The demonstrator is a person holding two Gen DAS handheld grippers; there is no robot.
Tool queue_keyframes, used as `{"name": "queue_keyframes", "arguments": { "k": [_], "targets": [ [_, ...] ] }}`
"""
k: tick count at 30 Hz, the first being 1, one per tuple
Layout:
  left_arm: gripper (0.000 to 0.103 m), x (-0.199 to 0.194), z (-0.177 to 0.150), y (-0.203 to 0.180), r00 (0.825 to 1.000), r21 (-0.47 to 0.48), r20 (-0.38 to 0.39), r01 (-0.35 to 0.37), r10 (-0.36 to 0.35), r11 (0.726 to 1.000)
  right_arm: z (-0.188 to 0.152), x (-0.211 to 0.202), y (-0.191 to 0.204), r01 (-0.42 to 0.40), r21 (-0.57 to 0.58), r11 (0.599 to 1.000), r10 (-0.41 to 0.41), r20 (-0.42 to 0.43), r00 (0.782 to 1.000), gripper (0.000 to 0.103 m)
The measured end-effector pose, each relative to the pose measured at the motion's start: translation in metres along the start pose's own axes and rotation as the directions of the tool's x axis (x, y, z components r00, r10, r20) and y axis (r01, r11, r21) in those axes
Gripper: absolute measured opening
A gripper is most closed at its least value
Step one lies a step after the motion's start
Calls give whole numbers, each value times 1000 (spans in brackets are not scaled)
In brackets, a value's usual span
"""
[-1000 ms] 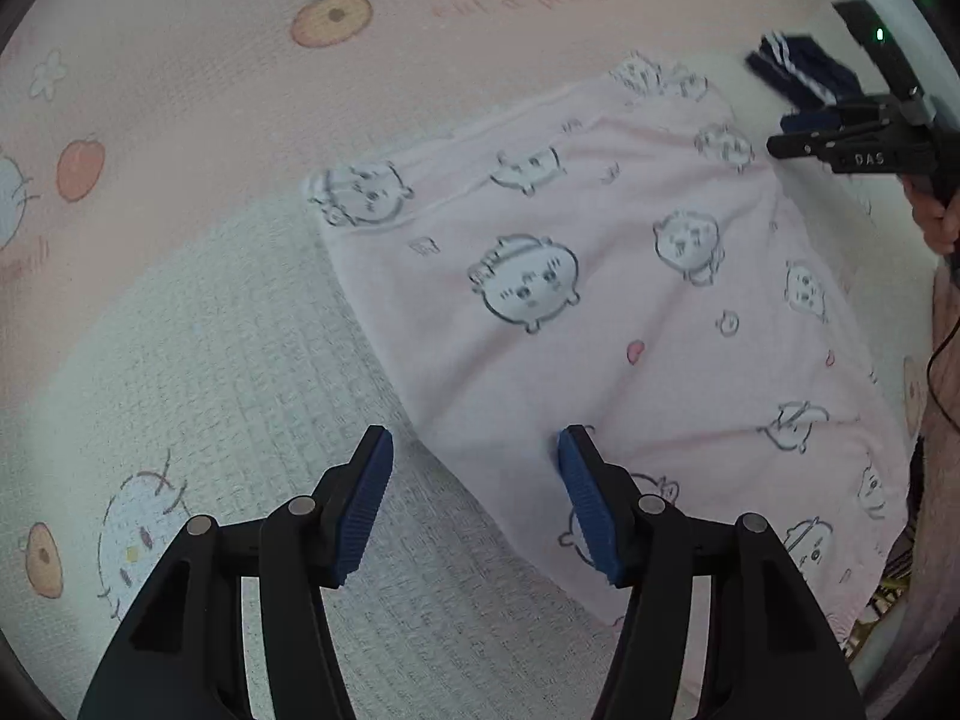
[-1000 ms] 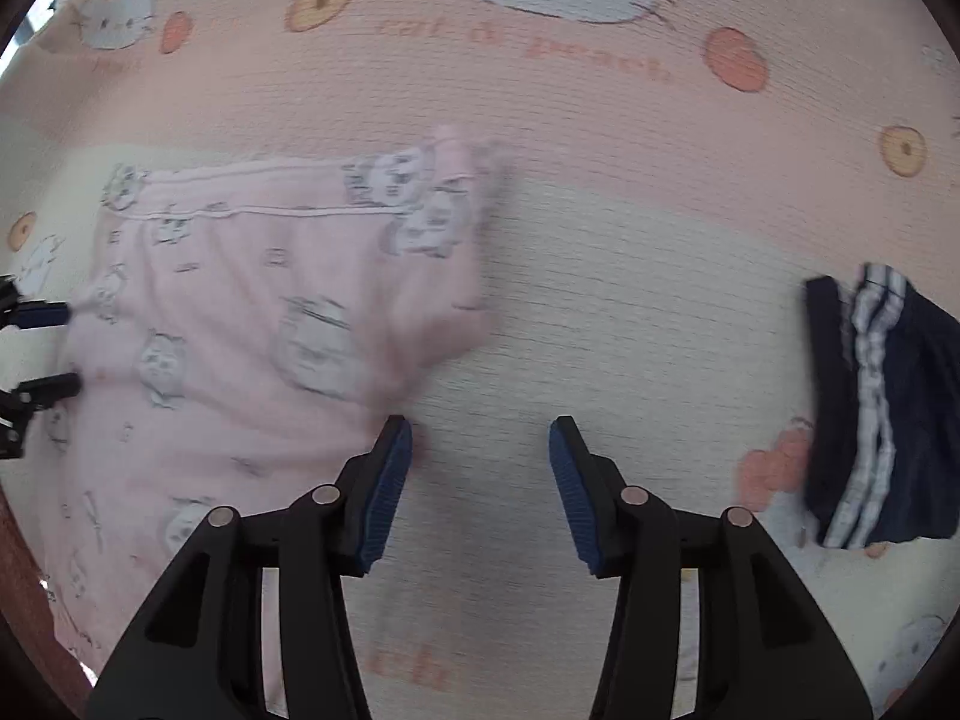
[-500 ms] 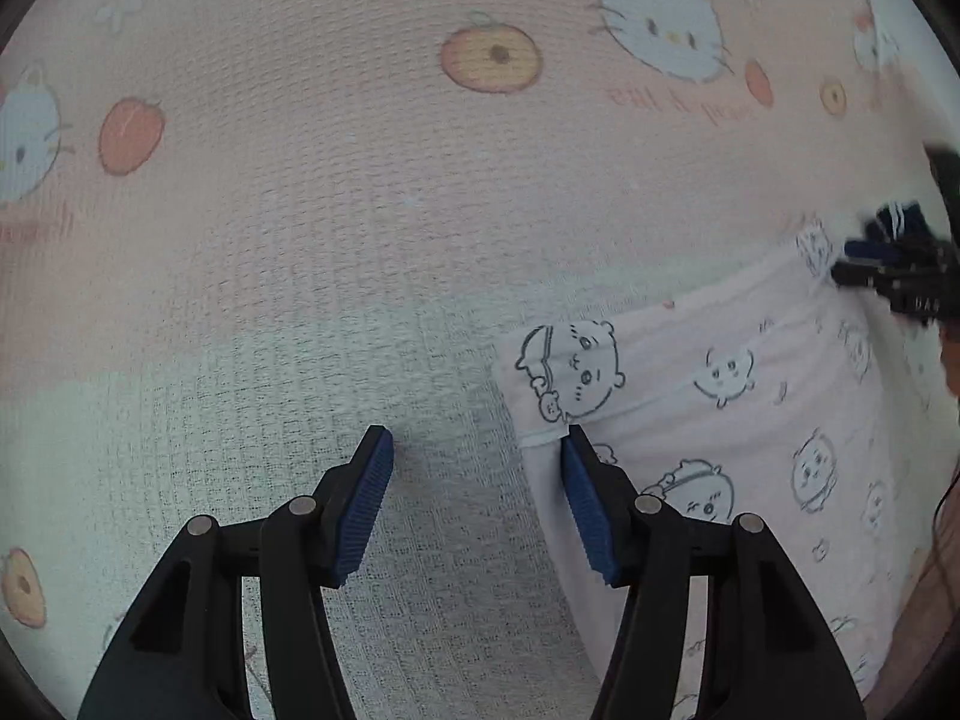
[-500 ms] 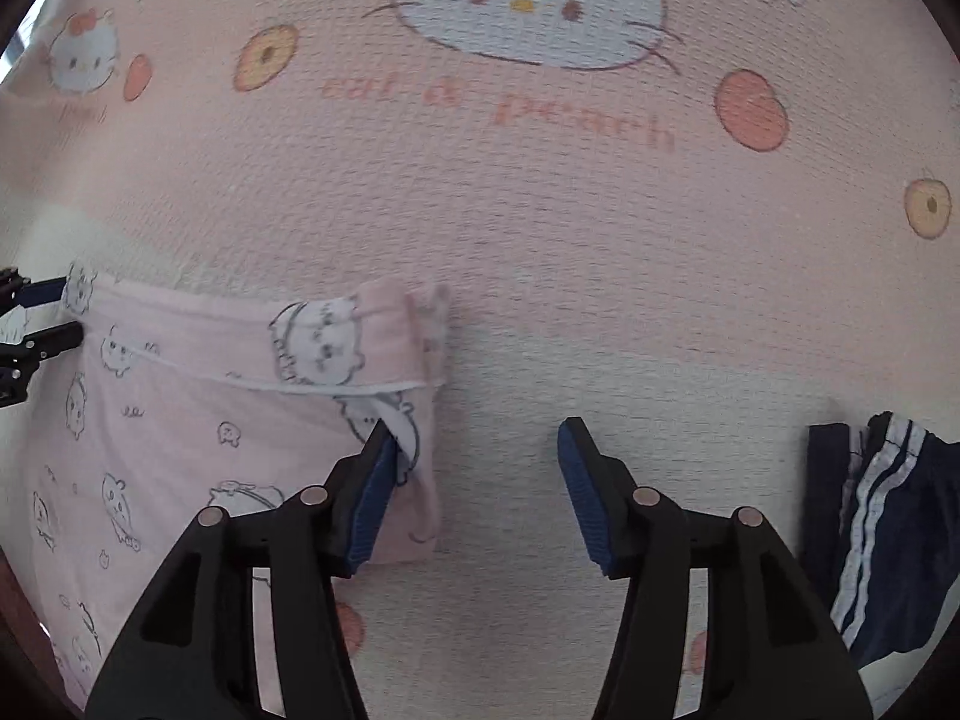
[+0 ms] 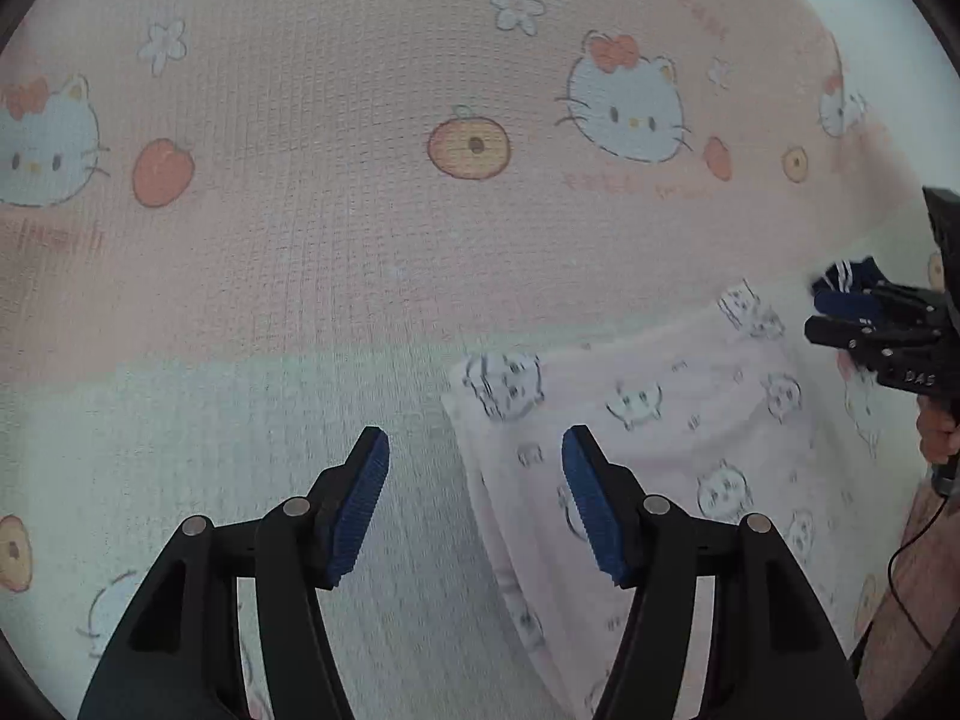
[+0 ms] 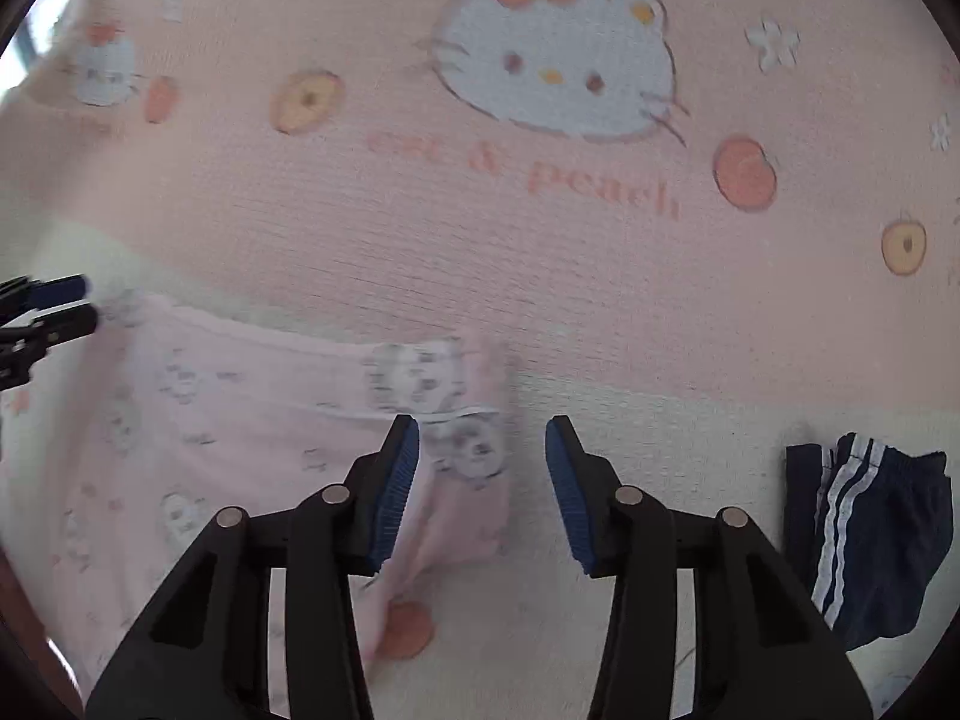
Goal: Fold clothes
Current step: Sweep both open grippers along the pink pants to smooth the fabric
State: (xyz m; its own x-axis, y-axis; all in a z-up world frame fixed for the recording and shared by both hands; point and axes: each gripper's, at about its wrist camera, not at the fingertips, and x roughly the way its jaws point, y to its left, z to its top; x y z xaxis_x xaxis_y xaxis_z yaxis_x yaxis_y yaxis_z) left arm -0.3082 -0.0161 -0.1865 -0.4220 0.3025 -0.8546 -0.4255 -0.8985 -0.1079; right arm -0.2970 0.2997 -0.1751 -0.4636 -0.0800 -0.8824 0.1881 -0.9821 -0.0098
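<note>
A pale pink garment point(image 5: 690, 444) printed with small cartoon faces lies flat on the bed cover. Its far left corner sits between the fingers of my left gripper point(image 5: 474, 504), which is open and holds nothing. In the right wrist view the same pink garment point(image 6: 240, 420) spreads to the left, and its far right corner lies between the open fingers of my right gripper point(image 6: 483, 480). The right gripper point(image 5: 840, 318) also shows at the right edge of the left wrist view, over the garment's far corner. The left gripper's fingertips point(image 6: 66, 300) peek in at the left edge.
A pink and cream bed cover point(image 5: 360, 210) with cat faces and peaches lies under everything. A folded navy garment with white stripes point(image 6: 870, 534) rests on the right. A person's hand point(image 5: 936, 432) and a cable show at the right edge.
Both grippers have moved forward to the garment's far edge. Each far corner now lies between open fingers; a second ago they hung nearer the near side.
</note>
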Motion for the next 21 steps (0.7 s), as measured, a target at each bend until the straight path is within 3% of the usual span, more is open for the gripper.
{"name": "queue_keyframes", "arguments": {
  "k": [2, 6, 9, 12, 16, 18, 19, 21],
  "targets": [
    [63, -5, -22, -14, 996, 2, -84, 34, -34, 999, -19, -28, 21, -58, -15, 998, 58, 9, 998, 46],
    [63, -14, -65, -68, 988, 38, -93, 128, -124, 991, -71, -27, 54, -120, 89, 989, 129, -108, 986, 46],
    [63, -16, -90, -99, 989, 89, -120, 98, -87, 991, -113, -21, 72, -82, 155, 985, 108, -174, 979, 46],
    [63, -20, -110, -117, 983, 138, -176, 68, -43, 988, -144, -26, 72, -77, 250, 965, 126, -188, 974, 46],
    [66, -32, -129, -113, 950, 203, -310, 37, 28, 979, -163, -35, 74, 35, 135, 990, -7, -205, 979, 45],
    [66, -39, -138, -110, 929, 229, -364, 25, 62, 973, -172, -42, 68, 122, 119, 985, -92, -230, 969, 45],
    [66, -48, -138, -107, 939, 204, -340, 23, 49, 979, -176, -49, 63, 115, 156, 981, -77, -226, 971, 45],
    [66, -62, -134, -107, 962, 142, -271, 70, -29, 987, -182, -61, 62, 26, 249, 968, 23, -193, 981, 46]
  ]
}}
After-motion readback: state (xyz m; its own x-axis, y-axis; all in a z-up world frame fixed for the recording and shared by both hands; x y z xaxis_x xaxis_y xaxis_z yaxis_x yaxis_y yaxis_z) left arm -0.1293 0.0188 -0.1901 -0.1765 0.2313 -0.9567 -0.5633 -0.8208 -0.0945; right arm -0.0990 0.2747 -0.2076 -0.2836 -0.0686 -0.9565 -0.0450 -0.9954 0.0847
